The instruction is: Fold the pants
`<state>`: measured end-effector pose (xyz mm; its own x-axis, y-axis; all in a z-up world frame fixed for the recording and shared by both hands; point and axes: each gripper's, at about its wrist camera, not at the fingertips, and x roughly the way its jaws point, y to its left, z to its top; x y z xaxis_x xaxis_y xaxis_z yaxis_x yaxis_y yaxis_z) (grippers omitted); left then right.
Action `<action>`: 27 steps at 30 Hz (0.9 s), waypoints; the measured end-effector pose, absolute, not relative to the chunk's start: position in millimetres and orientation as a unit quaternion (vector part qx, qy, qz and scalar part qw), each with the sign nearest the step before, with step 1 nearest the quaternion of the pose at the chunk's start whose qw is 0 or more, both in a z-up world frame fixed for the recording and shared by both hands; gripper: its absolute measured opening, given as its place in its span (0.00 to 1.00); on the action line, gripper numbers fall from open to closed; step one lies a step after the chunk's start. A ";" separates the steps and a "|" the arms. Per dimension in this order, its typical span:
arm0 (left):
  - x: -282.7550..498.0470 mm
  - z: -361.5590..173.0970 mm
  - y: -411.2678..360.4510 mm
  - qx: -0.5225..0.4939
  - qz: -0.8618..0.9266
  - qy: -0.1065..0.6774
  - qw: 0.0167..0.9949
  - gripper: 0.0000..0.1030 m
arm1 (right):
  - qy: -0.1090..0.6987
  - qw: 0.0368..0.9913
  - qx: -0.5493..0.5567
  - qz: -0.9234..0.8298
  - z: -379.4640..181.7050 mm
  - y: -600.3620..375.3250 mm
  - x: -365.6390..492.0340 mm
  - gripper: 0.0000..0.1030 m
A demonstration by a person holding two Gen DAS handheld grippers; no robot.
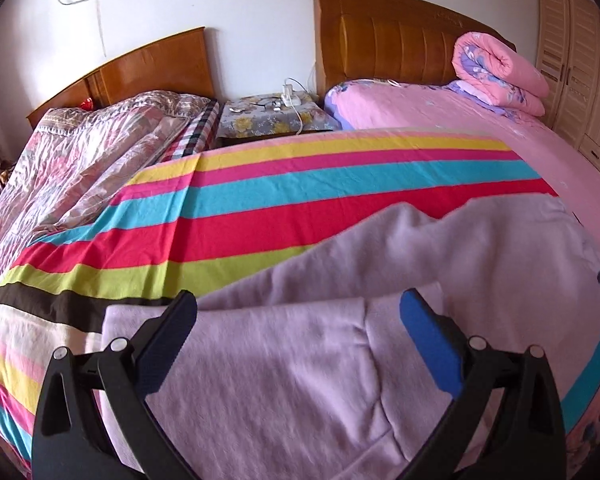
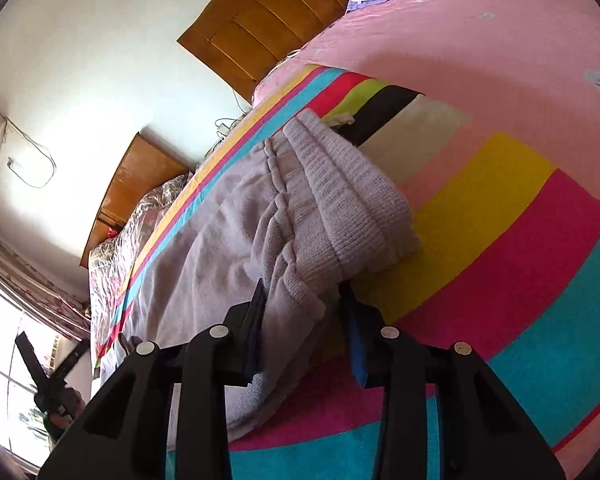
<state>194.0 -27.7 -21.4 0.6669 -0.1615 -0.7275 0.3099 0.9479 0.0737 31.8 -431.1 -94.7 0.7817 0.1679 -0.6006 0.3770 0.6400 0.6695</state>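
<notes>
- Left wrist view, far left: a bed with a flowered quilt [image 1: 80, 152] runs up to a wooden headboard [image 1: 132, 68] in the upper left of the frame.
- Upper centre: a nightstand [image 1: 272, 118] under a flowered cloth sits between the 2 beds, with a white power strip [image 1: 290, 98] on top.
- Centre: a striped sheet [image 1: 280, 200] in yellow, pink, turquoise, red and green lies across the nearer bed.
- Lower centre: the lilac pants [image 1: 300, 360] lie on the striped sheet and fill the bottom half of the frame, one part folded over another.
- Bottom: the left gripper [image 1: 300, 312] hangs above the pants with its jaws spread wide and nothing between them.
- Upper right: a rolled pink quilt [image 1: 496, 72] rests on the pink bed sheet [image 1: 460, 120] by a padded headboard [image 1: 392, 40], with a pale wardrobe [image 1: 580, 72] at the right edge.
- Right wrist view, lower left: the other gripper, held by a hand, shows against a window [image 2: 4, 360].
- Centre: the ribbed waistband [image 2: 340, 192] is bunched on the striped sheet.
- Lower centre: the right gripper [image 2: 304, 300] has its jaws clamped on a fold of the pants beside the waistband.
</notes>
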 end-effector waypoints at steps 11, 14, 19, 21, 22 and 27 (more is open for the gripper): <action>165.5 -55.5 -26.4 0.095 -0.158 0.397 0.899 0.97 | 0.246 0.921 0.297 -0.052 -4.9 -372.9 42.7 0.29; 159.8 -25.0 21.4 0.037 -0.126 0.354 0.926 0.98 | 0.219 0.958 0.186 -0.004 51.8 -304.7 58.8 0.28; 141.5 6.3 119.8 -0.048 -0.038 0.314 0.948 0.98 | 0.213 0.968 -0.071 0.116 87.0 -122.5 76.4 0.28; 125.9 10.3 154.2 -0.071 -0.015 0.305 0.950 0.98 | 0.230 0.942 -0.191 0.153 58.0 -42.4 74.1 0.28; 119.0 9.5 168.0 -0.081 -0.007 0.306 0.949 0.98 | 0.245 0.924 -0.237 0.176 36.3 -9.5 73.2 0.28; 79.1 -9.4 211.1 -0.109 0.006 0.326 0.939 0.98 | 0.273 0.848 -0.401 0.215 -70.9 69.0 46.6 0.31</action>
